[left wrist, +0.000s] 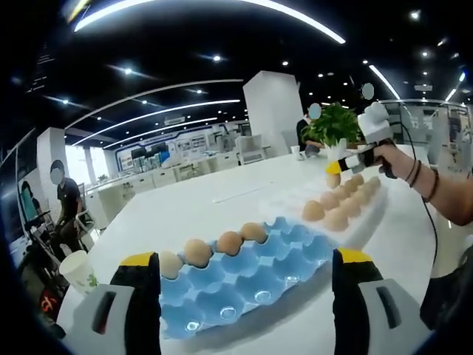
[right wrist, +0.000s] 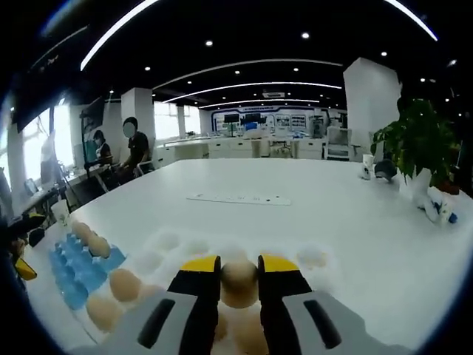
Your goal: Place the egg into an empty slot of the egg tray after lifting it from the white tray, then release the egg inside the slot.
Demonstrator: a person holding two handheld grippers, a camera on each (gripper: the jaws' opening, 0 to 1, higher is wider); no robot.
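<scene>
A blue egg tray (left wrist: pixel 244 277) lies on the white table in front of my left gripper (left wrist: pixel 245 257), whose jaws stand wide apart with nothing between them. Several brown eggs (left wrist: pixel 197 251) fill the tray's far row; the nearer slots are bare. To the right, a white tray (left wrist: pixel 369 214) holds several eggs (left wrist: pixel 336 218). Above the white tray's far end, a hand holds my right gripper (left wrist: pixel 347 164), shut on an egg (left wrist: pixel 333 180). In the right gripper view, the held egg (right wrist: pixel 239 281) sits between the yellow tips of the right gripper (right wrist: pixel 239 266), over the white tray (right wrist: pixel 170 244). The blue egg tray (right wrist: pixel 77 270) lies to the left.
A paper cup (left wrist: pixel 78 272) stands near the table's left edge. A potted plant (right wrist: pixel 417 144) and a small bottle (right wrist: pixel 437 207) sit at the far right, and a long white strip (right wrist: pixel 236 198) lies mid-table. People sit beyond the table at the left (right wrist: pixel 133 151).
</scene>
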